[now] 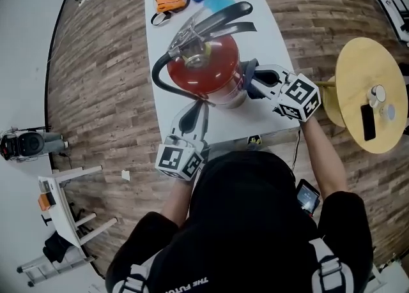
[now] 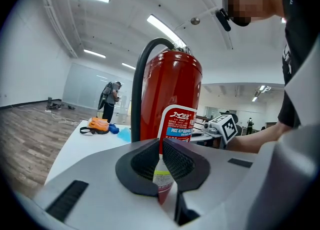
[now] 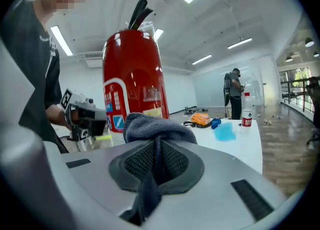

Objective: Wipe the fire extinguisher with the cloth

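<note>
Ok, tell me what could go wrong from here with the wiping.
1. The fire extinguisher stands upright with nothing holding it: the left tongs are shut in front of it, so a sideways push from the cloth in the right tongs might tip or slide it.
2. The black hose loops out from the body; the cloth could snag on it.

Black shirt (image 1: 255,247); grey left gripper (image 1: 193,110), right gripper (image 1: 250,83), black-white marker cubes (image 1: 179,161).
</note>
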Action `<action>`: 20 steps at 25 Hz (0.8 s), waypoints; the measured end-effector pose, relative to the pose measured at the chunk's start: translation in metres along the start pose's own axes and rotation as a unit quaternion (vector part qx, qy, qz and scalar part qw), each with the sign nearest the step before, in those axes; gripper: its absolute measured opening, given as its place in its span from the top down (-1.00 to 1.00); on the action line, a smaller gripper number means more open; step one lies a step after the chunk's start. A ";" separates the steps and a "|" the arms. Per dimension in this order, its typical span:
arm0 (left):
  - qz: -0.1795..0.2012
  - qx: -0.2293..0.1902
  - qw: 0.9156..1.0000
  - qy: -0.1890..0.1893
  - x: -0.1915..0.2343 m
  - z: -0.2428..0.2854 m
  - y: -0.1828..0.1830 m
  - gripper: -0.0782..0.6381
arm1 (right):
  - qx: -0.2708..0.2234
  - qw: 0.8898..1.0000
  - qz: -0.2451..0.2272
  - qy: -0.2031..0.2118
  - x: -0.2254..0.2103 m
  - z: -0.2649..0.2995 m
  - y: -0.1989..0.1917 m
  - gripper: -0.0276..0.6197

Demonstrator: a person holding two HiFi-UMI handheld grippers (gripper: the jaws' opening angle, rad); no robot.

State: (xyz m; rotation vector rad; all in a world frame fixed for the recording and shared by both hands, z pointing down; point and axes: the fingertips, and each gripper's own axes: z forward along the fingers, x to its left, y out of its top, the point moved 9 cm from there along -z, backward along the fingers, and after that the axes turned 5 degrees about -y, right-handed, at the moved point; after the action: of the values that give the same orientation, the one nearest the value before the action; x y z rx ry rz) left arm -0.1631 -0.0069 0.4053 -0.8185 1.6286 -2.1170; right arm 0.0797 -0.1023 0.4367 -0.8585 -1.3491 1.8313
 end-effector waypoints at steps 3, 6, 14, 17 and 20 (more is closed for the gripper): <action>0.003 0.000 1.000 -0.004 -0.001 0.004 0.002 0.68 | 0.016 0.998 -0.069 -0.002 -0.001 0.004 -0.004 0.81; 0.001 0.001 1.000 -0.002 0.000 0.004 0.005 0.68 | -0.014 0.993 -0.121 0.004 -0.012 0.014 0.030 0.81; -0.009 0.022 1.000 0.006 -0.010 0.005 0.005 0.68 | -0.033 0.997 -0.073 0.020 -0.023 0.015 0.051 0.82; 0.012 0.038 0.999 0.008 -0.010 0.006 0.009 0.68 | -0.034 0.997 -0.061 0.013 -0.022 0.015 0.051 0.82; 0.021 0.047 0.999 0.016 -0.010 0.007 0.010 0.68 | -0.026 0.997 -0.070 0.010 -0.019 0.013 0.052 0.82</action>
State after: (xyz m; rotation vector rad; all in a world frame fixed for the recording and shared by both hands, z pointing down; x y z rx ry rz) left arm -0.1520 -0.0087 0.3948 -0.7188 1.5360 -2.1680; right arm 0.0713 -0.1368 0.3914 -0.7875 -1.4138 1.6829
